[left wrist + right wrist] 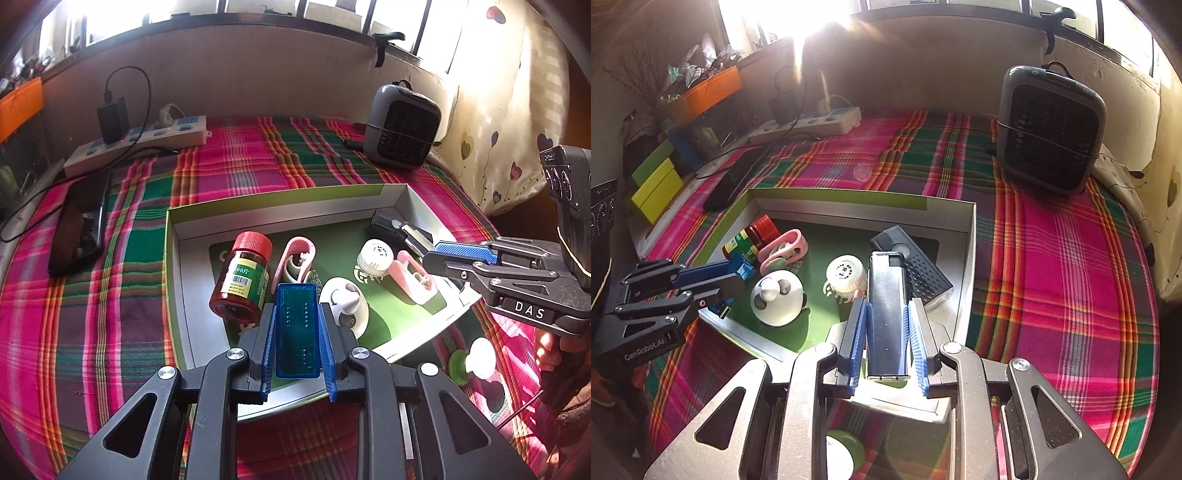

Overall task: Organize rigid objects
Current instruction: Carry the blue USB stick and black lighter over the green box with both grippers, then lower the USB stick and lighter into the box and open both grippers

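My left gripper (298, 308) is shut on a translucent blue USB stick (297, 332), held over the near edge of an open cardboard box (295, 206) with a green floor. My right gripper (887, 302) is shut on a silver lighter-shaped case (886, 325) above the box's right part. Inside the box lie a red-capped brown bottle (242, 277), two pink clips (295, 258), a white cap (375, 256), a white dome (345, 302) and a black ribbed device (916, 266). The left gripper (733, 277) shows at the left of the right wrist view.
The box sits on a plaid cloth (1052, 258). A grey fan heater (1049, 129) stands at the back right, a power strip (140, 140) and a dark phone (79, 229) at the back left. A green-and-white knob (476, 360) lies outside the box's near right corner.
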`<state>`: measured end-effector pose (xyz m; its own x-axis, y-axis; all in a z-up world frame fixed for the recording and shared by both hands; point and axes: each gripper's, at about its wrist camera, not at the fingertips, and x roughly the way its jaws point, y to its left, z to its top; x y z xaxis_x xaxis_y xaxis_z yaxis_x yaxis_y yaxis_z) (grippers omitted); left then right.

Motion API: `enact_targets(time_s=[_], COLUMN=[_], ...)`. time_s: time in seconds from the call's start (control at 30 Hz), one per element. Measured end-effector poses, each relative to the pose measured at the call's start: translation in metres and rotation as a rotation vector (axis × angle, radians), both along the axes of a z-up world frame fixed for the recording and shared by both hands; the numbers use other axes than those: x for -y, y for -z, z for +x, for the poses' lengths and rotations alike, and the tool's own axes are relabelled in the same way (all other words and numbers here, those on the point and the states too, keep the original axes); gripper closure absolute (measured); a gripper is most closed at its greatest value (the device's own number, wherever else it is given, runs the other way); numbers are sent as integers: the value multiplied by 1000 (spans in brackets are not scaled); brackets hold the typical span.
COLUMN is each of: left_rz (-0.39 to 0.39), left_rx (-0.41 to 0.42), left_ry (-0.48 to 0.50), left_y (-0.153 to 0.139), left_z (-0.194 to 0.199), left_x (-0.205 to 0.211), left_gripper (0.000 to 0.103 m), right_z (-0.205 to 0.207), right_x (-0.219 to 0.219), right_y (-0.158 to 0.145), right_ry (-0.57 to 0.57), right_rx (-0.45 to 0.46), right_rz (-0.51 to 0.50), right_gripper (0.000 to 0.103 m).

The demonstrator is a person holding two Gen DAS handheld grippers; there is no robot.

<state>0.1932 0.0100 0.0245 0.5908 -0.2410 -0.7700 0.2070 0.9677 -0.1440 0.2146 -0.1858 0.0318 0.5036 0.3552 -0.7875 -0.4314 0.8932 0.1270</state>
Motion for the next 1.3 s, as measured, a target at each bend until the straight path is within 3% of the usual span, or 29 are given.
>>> enact_targets(time_s=[1.3], left_rz=[-28], left_rx=[-17], left_ry=[-1], left_y=[6], left_z=[5], left_x=[-1], left_gripper=[79], right_z=[4], right_x=[-2], right_y=[9], right_ry=[10], right_rx=[-19], right_rz=[33], right_gripper=[79])
